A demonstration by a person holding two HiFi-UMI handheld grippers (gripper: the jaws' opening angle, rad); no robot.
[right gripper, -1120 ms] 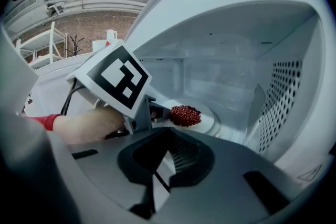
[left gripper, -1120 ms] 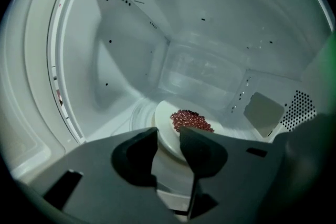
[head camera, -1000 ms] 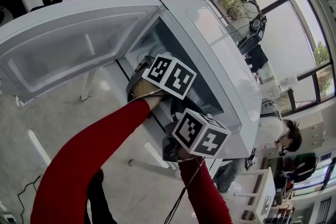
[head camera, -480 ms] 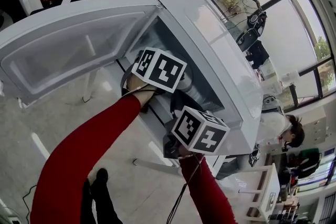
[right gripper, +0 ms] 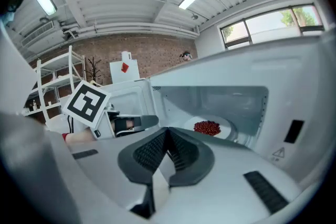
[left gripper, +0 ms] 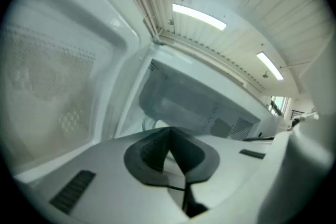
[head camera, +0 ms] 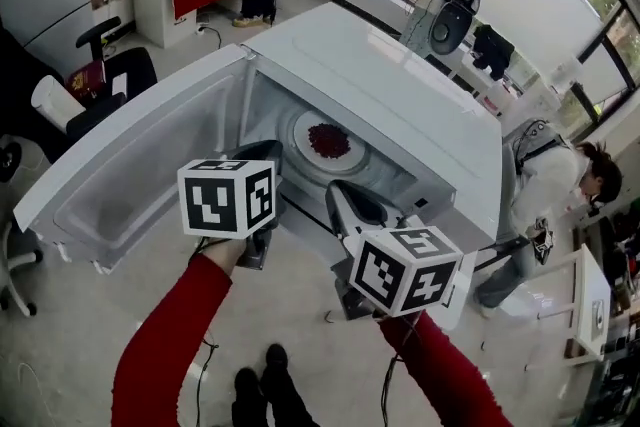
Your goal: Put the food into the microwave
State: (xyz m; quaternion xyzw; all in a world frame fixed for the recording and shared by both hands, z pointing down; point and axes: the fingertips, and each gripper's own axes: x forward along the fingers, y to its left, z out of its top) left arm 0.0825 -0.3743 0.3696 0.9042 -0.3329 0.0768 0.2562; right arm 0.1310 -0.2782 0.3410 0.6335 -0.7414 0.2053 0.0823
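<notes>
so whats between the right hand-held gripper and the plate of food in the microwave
Nothing: in the right gripper view the shut right hand-held gripper faces the plate of food across bare floor of the microwave.

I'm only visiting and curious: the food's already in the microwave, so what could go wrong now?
The door stands wide open; swung shut carelessly, it might strike the left gripper, whose jaws have just closed on nothing, right beside it. A hard slam might also jolt the loose red food off its plate.

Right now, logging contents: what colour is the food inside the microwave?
Food: dark red; clearest in head view.
</notes>
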